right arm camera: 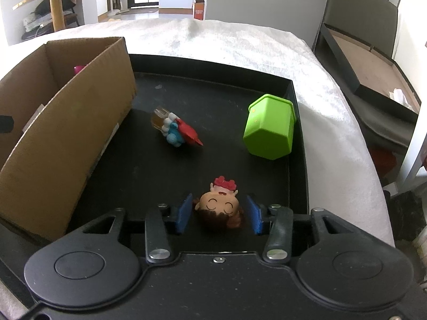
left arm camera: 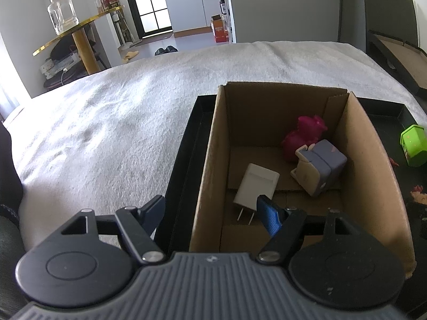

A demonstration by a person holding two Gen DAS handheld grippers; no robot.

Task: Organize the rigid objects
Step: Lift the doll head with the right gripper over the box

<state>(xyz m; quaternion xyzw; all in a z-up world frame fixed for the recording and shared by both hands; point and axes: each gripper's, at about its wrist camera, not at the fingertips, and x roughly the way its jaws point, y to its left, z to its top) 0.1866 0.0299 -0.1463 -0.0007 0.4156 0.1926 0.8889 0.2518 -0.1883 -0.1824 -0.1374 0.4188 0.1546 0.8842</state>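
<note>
Cardboard box [left arm camera: 357, 138] holds charger [left arm camera: 256, 186], pink toy [left arm camera: 301, 136]; left tool [left arm camera: 210, 210] open, right tool [right arm camera: 219, 213] open around doll [right arm camera: 220, 208]

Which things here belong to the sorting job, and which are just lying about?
Part of the job:
cardboard box
black tray
white charger
pink toy
grey and cream gadget
doll figure
green pot
blue and red figure

Just lying about:
white blanket
gold shelf
glass jar
</note>
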